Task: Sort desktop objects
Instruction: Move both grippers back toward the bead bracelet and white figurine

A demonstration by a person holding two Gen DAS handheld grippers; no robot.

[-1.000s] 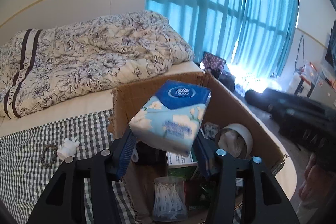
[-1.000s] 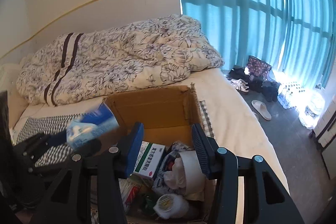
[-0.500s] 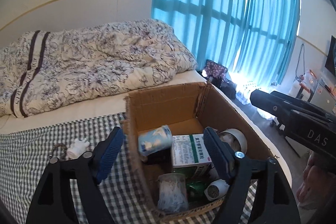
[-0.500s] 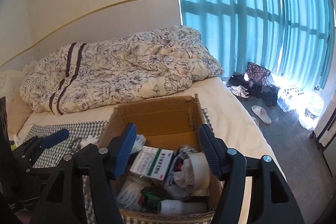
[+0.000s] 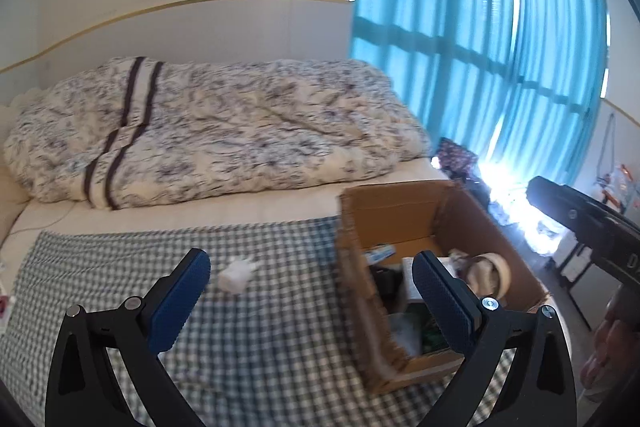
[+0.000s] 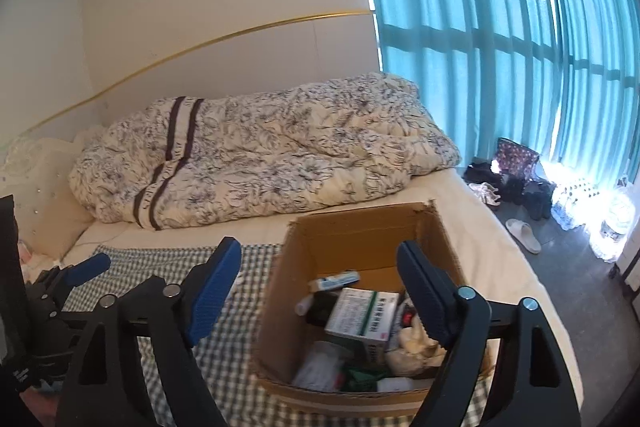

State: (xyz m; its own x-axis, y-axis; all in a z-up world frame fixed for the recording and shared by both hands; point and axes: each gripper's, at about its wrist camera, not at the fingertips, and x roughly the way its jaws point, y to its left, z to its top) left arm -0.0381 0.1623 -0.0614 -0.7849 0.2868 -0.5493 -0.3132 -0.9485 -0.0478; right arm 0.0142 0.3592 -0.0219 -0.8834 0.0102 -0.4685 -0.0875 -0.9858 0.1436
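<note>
Checked cloth covers the bed beside the cardboard box [image 5: 400, 211]; both tools, left tool [image 5: 310, 285] and right tool [image 6: 318, 287], gape empty, so the small white object [image 5: 236, 271] left of the box could skid when pinched.

Glowing bright daylight through the teal curtains [image 5: 480, 67], blowing out to glare low right of the fingers. Blurring across the left view; bending and darkening at fisheye edges.

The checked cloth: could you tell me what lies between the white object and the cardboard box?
Only bare checked cloth lies between the white object and the box, seen in the left wrist view.
</note>
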